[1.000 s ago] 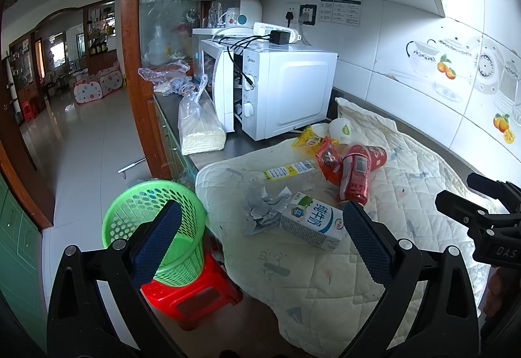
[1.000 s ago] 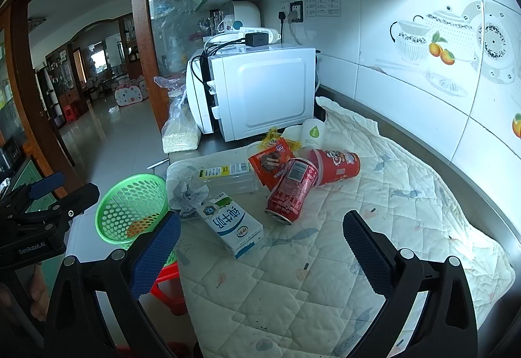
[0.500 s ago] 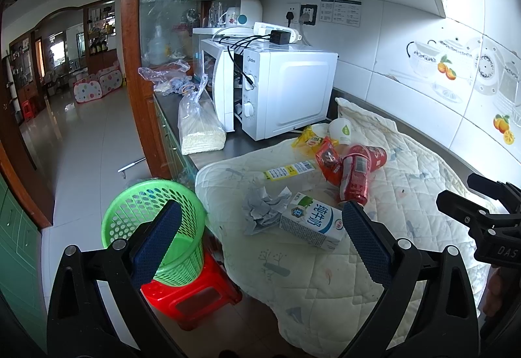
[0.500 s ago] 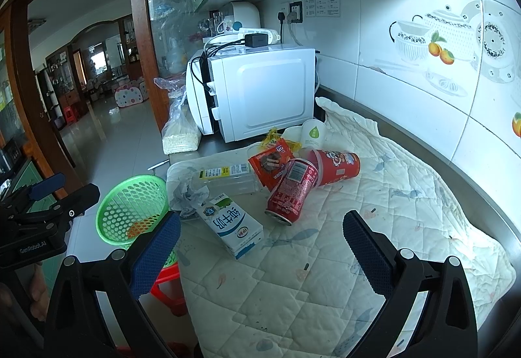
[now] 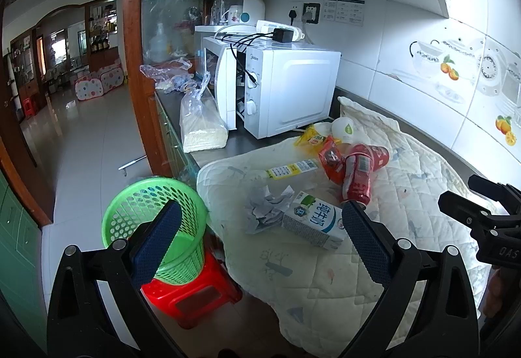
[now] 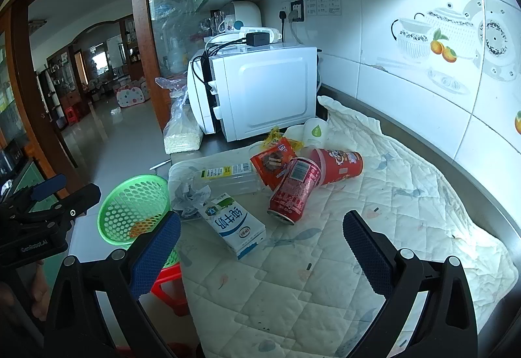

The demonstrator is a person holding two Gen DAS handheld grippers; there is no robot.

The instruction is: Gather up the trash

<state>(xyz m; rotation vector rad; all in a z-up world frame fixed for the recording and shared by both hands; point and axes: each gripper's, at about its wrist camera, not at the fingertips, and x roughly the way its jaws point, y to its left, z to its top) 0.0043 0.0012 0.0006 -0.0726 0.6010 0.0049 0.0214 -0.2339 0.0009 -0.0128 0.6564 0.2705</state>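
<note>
Left wrist view: the left gripper (image 5: 259, 240) hangs wide open and empty, its pads framing the milk carton (image 5: 313, 222) and crumpled paper (image 5: 267, 206) at 12 o'clock. At 10 o'clock, the green basket (image 5: 153, 218) sits on a red stool (image 5: 192, 296), probably placed below the counter edge for easy dropping.

Right wrist view: the right gripper (image 6: 260, 247) is also spread and empty; the red can (image 6: 294, 190) lies toppled at 12 o'clock.
</note>
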